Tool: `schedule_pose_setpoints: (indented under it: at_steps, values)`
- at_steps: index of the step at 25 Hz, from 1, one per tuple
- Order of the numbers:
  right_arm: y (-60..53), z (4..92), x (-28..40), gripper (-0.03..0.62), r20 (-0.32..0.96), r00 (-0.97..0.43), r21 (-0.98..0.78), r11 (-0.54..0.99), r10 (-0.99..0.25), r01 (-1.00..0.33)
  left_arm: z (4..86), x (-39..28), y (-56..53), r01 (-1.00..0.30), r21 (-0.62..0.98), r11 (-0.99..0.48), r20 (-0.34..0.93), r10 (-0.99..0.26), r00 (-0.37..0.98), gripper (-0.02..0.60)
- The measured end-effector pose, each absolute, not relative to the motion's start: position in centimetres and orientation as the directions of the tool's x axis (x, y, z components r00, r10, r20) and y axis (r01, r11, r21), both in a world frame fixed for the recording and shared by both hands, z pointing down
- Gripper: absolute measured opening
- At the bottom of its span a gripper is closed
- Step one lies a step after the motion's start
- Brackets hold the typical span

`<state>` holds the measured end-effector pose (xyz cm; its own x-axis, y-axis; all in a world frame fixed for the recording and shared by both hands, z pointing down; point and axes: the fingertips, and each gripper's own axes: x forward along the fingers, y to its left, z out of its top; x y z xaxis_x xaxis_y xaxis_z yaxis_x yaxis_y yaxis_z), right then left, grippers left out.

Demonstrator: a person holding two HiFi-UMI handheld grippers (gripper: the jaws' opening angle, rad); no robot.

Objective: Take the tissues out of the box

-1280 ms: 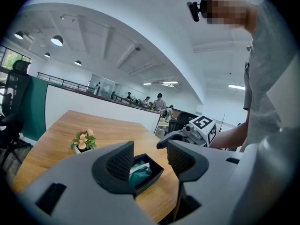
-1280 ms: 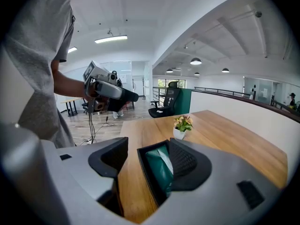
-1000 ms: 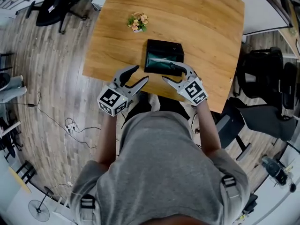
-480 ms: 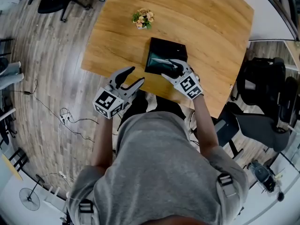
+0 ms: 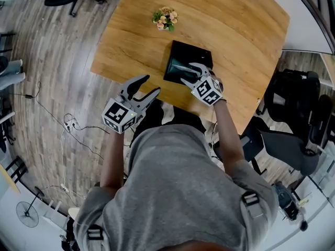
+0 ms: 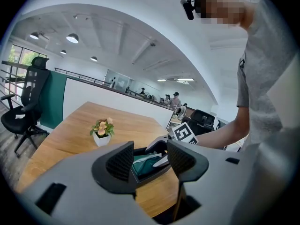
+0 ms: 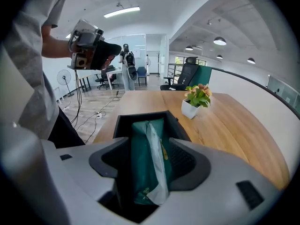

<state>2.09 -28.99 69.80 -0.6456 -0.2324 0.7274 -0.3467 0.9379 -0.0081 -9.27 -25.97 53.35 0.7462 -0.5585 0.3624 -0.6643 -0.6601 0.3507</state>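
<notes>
A black open box (image 5: 176, 49) stands near the front edge of the wooden table (image 5: 235, 25). Inside it lies a green tissue pack (image 7: 146, 168) with a white sheet along its top. My right gripper (image 5: 189, 73) hangs over the box's near end, open, its jaws on either side of the pack (image 5: 179, 67) and not pressing it in the right gripper view. My left gripper (image 5: 151, 86) is open and empty, held off the table's front edge to the left of the box. The left gripper view shows the box (image 6: 149, 168) and the right gripper (image 6: 159, 148) beyond my jaws.
A small white pot of flowers (image 5: 166, 18) stands on the table behind the box, also in the right gripper view as the flower pot (image 7: 197, 100). Black office chairs (image 5: 296, 88) stand right of the table. Cables (image 5: 73, 127) lie on the wood floor to the left.
My right gripper has moved forward from the table's front edge to above the box, around the tissue pack. The left gripper has stayed about where it was.
</notes>
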Motion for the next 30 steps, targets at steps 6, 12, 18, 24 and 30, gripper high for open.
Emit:
schedule_pose_setpoints:
  at_steps: [6, 12, 18, 24, 30]
  values:
    - [-29.1, 71.8, 1.6, 0.245, 0.77, -0.606, 0.025, 0.958, -0.202, -0.287, 53.6, -9.8, -26.1, -0.67, 0.354, -0.653, 0.366, -0.563, 0.742, 0.238]
    - [-29.1, 72.7, 1.5, 0.198, 0.788, -0.592, -0.005, 0.959, -0.171, -0.283, 53.6, -10.3, -26.1, -0.672, 0.357, -0.649, 0.368, -0.563, 0.74, 0.238]
    - [-29.1, 73.0, 1.4, 0.148, 0.805, -0.572, -0.007, 0.963, -0.153, -0.268, 53.5, -10.1, -26.4, -0.667, 0.353, -0.656, 0.367, -0.559, 0.744, 0.238]
    - [-29.1, 73.4, 1.5, 0.114, 0.82, -0.552, 0.004, 0.966, -0.15, -0.257, 53.6, -9.6, -26.4, -0.661, 0.347, -0.665, 0.373, -0.548, 0.748, 0.238]
    - [-29.1, 73.1, 1.3, 0.071, 0.822, -0.547, 0.019, 0.967, -0.161, -0.256, 53.3, -9.4, -26.3, -0.652, 0.339, -0.679, 0.372, -0.539, 0.755, 0.238]
